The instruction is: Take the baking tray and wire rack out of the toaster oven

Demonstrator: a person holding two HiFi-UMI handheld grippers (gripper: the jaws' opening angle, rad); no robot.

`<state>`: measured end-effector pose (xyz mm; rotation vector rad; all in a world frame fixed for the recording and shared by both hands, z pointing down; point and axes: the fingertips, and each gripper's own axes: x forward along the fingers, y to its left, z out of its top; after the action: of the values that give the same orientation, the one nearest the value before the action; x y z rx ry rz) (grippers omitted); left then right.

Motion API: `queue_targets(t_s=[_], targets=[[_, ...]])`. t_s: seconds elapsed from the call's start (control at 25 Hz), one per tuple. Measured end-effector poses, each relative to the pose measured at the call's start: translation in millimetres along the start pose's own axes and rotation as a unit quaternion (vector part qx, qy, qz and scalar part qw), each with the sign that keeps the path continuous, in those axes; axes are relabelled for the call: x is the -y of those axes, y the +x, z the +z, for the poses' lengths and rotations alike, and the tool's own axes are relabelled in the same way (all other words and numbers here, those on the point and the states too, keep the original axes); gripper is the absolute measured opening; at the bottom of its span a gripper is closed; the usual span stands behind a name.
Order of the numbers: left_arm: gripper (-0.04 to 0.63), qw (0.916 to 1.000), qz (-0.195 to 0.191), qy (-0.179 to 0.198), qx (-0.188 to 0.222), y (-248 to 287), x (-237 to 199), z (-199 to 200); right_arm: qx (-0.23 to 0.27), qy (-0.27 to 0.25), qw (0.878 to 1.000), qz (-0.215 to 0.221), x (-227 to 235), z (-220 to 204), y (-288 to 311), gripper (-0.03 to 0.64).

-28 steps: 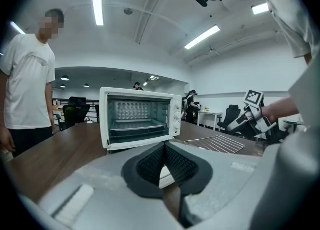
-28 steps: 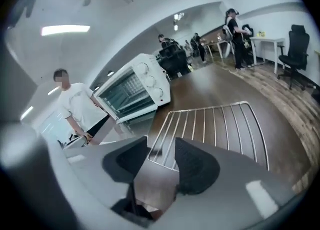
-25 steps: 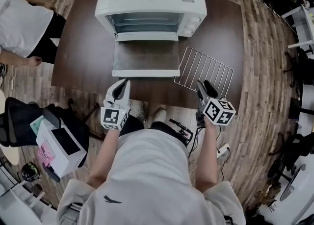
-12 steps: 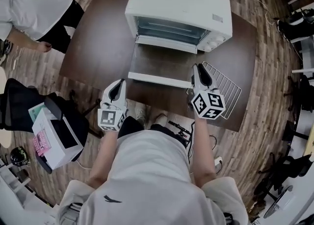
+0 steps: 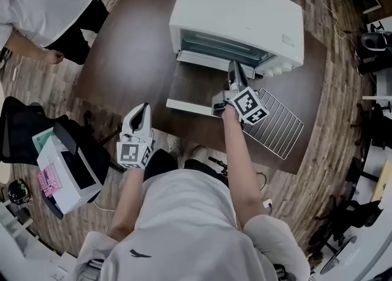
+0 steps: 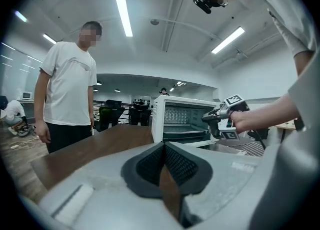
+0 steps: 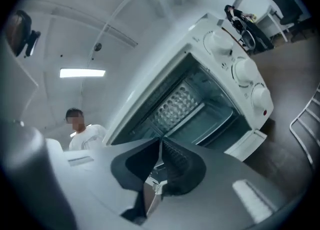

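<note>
On table (image 5: pixel 128 59), wire rack (image 5: pixel 278 128): lies flat at 4 o'clock of toaster oven (image 5: pixel 239 10)
Baking tray (image 7: pixel 207 119): inside oven, low down
Right gripper (image 5: pixel 234 67): above open door (image 5: pixel 193 87), at oven mouth; jaws have just been closing, now together, nothing between
Left gripper (image 5: pixel 142 108): at oven's 7 o'clock; jaws together, empty

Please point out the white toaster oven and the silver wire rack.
White toaster oven (image 5: pixel 239 10): head view, top panel.
Silver wire rack (image 5: pixel 278 127): head view, middle bars.
</note>
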<state>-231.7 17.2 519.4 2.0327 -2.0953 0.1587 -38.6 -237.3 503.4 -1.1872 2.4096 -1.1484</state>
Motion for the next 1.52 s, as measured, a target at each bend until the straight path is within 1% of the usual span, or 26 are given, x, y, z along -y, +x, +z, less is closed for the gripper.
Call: queue_targets(t_s=[0.12, 0.24, 0.28, 0.4, 0.44, 0.48, 0.52, 0.6, 0.64, 0.68, 0.72, 0.76, 0.84, 0.96, 1.08, 1.12, 1.36, 1.52], targets=[[0.003, 1.0000, 0.006, -0.004, -0.004, 2, -10, -2, 0.007, 0.074, 0.997, -0.005, 12, -9, 26, 0.032], [0.003, 0.9999, 0.011, -0.004, -0.011, 3, -17, -5, 0.003, 0.161, 0.987, -0.011, 33, -22, 49, 0.084], [0.003, 0.9998, 0.013, -0.004, -0.014, 4, -18, -6, 0.002, 0.181, 0.983, -0.014, 40, -26, 55, 0.104], [0.003, 0.9996, 0.019, -0.003, -0.023, 3, -22, -9, 0.008, 0.218, 0.975, -0.027, 57, -33, 70, 0.120], [0.003, 0.9995, 0.021, -0.003, -0.025, 2, -23, -10, 0.012, 0.222, 0.974, -0.034, 61, -34, 73, 0.127], [0.003, 0.9993, 0.023, -0.003, -0.028, 2, -26, -11, 0.017, 0.221, 0.974, -0.041, 63, -35, 75, 0.085], [0.003, 0.9992, 0.026, -0.003, -0.030, 1, -28, -12, 0.022, 0.219, 0.975, -0.046, 65, -36, 75, 0.062], [0.003, 0.9989, 0.030, -0.002, -0.035, -2, -33, -14, 0.030, 0.228, 0.972, -0.042, 65, -39, 74, 0.054], [0.003, 0.9988, 0.032, -0.002, -0.038, -3, -35, -15, 0.028, 0.240, 0.970, -0.036, 64, -42, 74, 0.059], [0.003, 0.9986, 0.033, -0.002, -0.041, -4, -36, -17, 0.022, 0.250, 0.968, -0.029, 63, -46, 74, 0.105], [0.003, 0.9984, 0.035, -0.004, -0.044, -6, -37, -19, 0.018, 0.257, 0.966, -0.024, 62, -49, 75, 0.136], [0.003, 0.9983, 0.035, -0.005, -0.046, -6, -38, -20, 0.018, 0.260, 0.965, -0.021, 61, -50, 77, 0.138], [0.003, 0.9982, 0.034, -0.005, -0.050, -5, -39, -22, 0.025, 0.270, 0.962, -0.019, 64, -51, 84, 0.137], [0.003, 0.9981, 0.034, -0.005, -0.052, -4, -39, -23, 0.033, 0.294, 0.955, -0.021, 78, -54, 99, 0.138], [0.003, 0.9981, 0.033, -0.001, -0.053, -3, -41, -20, 0.050, 0.309, 0.950, 0.003, 81, -47, 112, 0.132], [0.003, 0.9980, 0.033, -0.001, -0.053, -4, -43, -20, 0.056, 0.313, 0.948, 0.007, 83, -44, 116, 0.139], [0.003, 0.9973, 0.041, -0.006, -0.061, -10, -50, -25, 0.081, 0.338, 0.938, 0.004, 94, -36, 128, 0.069], [0.003, 0.9972, 0.040, -0.003, -0.063, -11, -53, -24, 0.091, 0.355, 0.930, 0.002, 96, -37, 128, 0.069]])
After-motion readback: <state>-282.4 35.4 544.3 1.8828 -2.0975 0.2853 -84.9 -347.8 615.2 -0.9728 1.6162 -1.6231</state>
